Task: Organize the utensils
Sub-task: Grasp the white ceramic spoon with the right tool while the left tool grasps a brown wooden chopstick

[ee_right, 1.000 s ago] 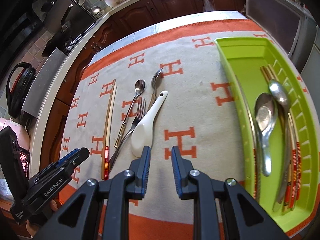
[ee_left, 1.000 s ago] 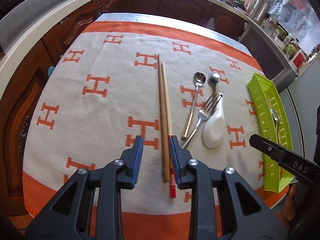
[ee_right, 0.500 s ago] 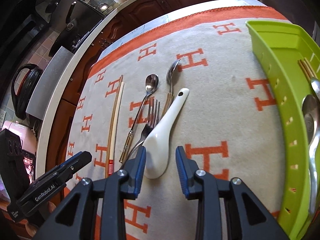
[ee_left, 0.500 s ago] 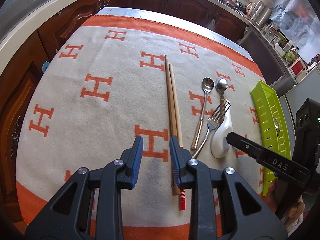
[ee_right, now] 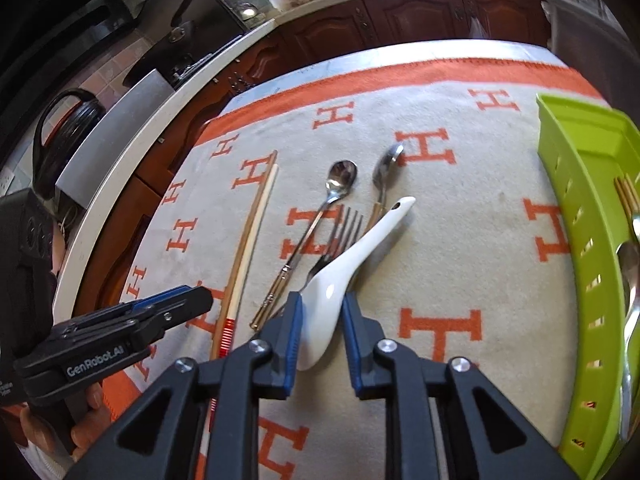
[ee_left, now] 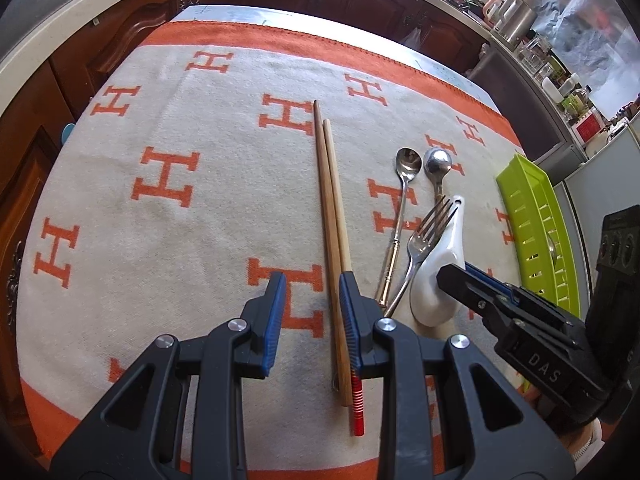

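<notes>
A pair of wooden chopsticks (ee_left: 330,208) with a red-striped end lies on the H-patterned cloth; it also shows in the right wrist view (ee_right: 252,240). My left gripper (ee_left: 312,292) is open, its jaws around the chopsticks' near part. A white ceramic spoon (ee_right: 344,272) lies over a fork (ee_right: 340,236) beside two metal spoons (ee_right: 338,188). My right gripper (ee_right: 320,312) is open, its jaws on either side of the white spoon's bowl. The white spoon shows in the left wrist view (ee_left: 438,272) too.
A green slotted tray (ee_right: 580,240) at the right holds spoons and chopsticks; it shows in the left wrist view (ee_left: 532,216). The cloth-covered table (ee_left: 160,240) is ringed by dark wooden cabinets and a countertop.
Both grippers have moved forward and down. The left now straddles the chopsticks; the right has shifted left from bare cloth and now straddles the white spoon's bowl.
</notes>
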